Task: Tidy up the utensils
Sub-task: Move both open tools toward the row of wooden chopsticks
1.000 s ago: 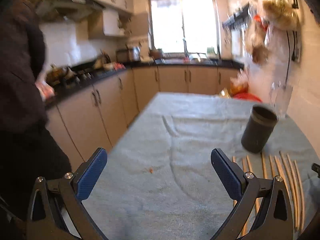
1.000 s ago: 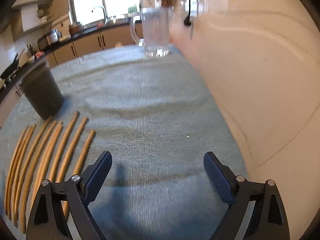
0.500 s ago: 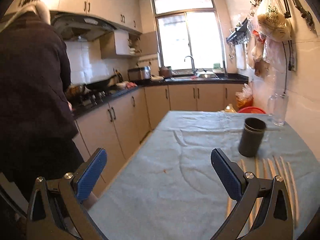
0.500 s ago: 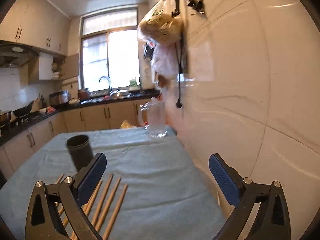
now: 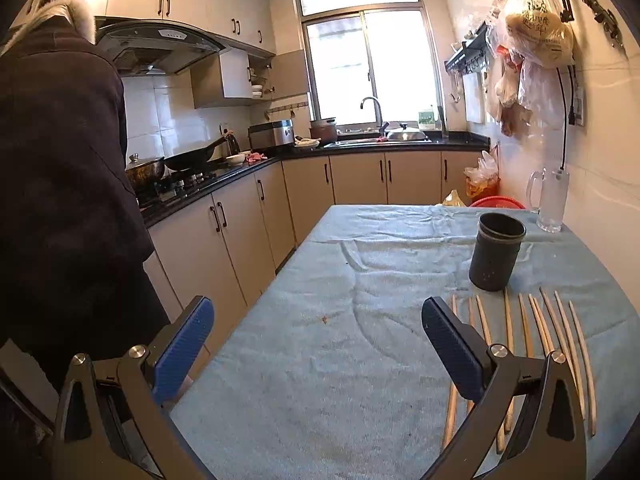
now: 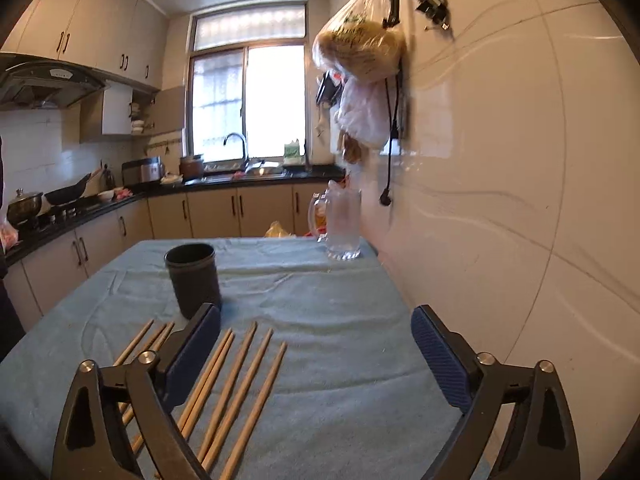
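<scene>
Several wooden chopsticks (image 5: 536, 328) lie side by side on the light blue cloth, just in front of a dark cylindrical holder (image 5: 496, 256) that stands upright and looks empty. My left gripper (image 5: 316, 308) hovers open over the cloth, left of the chopsticks, with nothing between its blue pads. In the right wrist view the chopsticks (image 6: 240, 376) lie low and left, partly behind the left finger, and the holder (image 6: 194, 280) stands behind them. My right gripper (image 6: 316, 312) is above the cloth; its jaws are closing from wide, with nothing between them.
A glass mug (image 6: 342, 224) stands at the table's far right, against the tiled wall (image 6: 500, 200). Plastic bags (image 6: 360, 56) hang from hooks above it. A person in a dark coat (image 5: 60, 180) stands left of the table, by the stove counter (image 5: 192, 184).
Both grippers have risen and drawn back from the table, the right one tilting up from looking down at the cloth. The holder and chopsticks now sit farther off. More of the person shows.
</scene>
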